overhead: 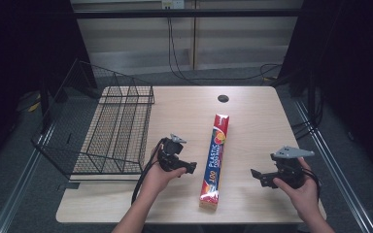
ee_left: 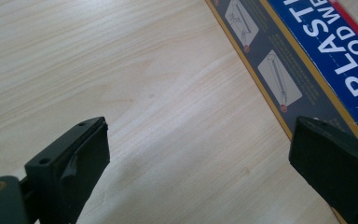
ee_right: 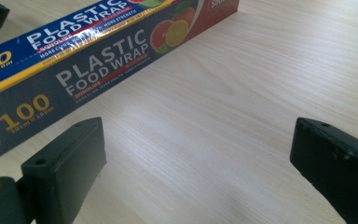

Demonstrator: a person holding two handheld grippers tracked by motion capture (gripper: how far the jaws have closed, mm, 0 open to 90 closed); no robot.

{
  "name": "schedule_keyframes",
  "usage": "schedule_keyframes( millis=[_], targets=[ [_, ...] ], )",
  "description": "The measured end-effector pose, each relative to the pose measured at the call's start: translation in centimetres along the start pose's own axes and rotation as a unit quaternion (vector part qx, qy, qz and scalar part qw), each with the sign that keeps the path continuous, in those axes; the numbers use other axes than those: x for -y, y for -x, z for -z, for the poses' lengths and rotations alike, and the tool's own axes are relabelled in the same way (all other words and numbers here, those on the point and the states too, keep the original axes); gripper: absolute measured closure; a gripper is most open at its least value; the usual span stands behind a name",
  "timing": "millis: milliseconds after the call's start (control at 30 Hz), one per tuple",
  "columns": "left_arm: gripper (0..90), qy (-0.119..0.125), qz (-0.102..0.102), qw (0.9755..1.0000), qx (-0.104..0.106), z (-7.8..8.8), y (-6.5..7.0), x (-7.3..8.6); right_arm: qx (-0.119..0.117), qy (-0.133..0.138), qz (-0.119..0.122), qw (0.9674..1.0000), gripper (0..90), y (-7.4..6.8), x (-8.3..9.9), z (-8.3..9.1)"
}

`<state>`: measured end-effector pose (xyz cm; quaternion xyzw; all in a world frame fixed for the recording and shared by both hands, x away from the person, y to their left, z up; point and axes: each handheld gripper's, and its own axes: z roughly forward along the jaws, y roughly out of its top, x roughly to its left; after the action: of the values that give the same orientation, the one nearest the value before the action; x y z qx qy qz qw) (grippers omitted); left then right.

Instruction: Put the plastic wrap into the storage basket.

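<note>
A long box of plastic food wrap [overhead: 215, 159] lies lengthwise on the wooden table [overhead: 252, 121], its near end by the front edge. My left gripper [overhead: 190, 168] hovers just left of the box, jaws wide open over bare wood, and the box's side [ee_left: 279, 79] runs past its right jaw. My right gripper [overhead: 256, 176] sits to the right of the box, also open with nothing between its jaws. The box's printed side [ee_right: 98, 70] lies ahead of it, and the gripper [ee_right: 198, 163] points at bare tabletop.
A black wire basket [overhead: 109, 127] stands on the table's left side, overhanging its edge. A round cable hole [overhead: 223, 98] sits near the far edge. Bare wood lies between the box and the right edge.
</note>
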<state>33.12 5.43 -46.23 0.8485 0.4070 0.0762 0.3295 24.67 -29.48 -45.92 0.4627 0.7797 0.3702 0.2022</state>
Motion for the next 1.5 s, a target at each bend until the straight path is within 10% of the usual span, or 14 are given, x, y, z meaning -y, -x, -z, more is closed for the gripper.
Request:
schedule_keyframes(
  millis=[300, 733, 1500],
  targets=[
    [4.9, -0.009, 0.003, 0.9998, 0.018, 0.1, -0.3, -0.6, -0.008, -0.002, -0.033, 0.9994, 3.2, 1.2, 0.4, 0.4],
    [5.2, -0.018, 0.007, 0.9993, 0.032, 0.0, 1.3, -4.0, 0.006, -0.003, -0.021, 0.9998, 3.2, 0.8, 0.6, 0.5],
    [2.6, -0.074, 0.019, 0.996, 0.045, -4.5, 4.3, -7.6, 0.007, 0.008, -0.034, 0.9994, 3.2, 1.2, 0.8, 1.4]
  ],
)
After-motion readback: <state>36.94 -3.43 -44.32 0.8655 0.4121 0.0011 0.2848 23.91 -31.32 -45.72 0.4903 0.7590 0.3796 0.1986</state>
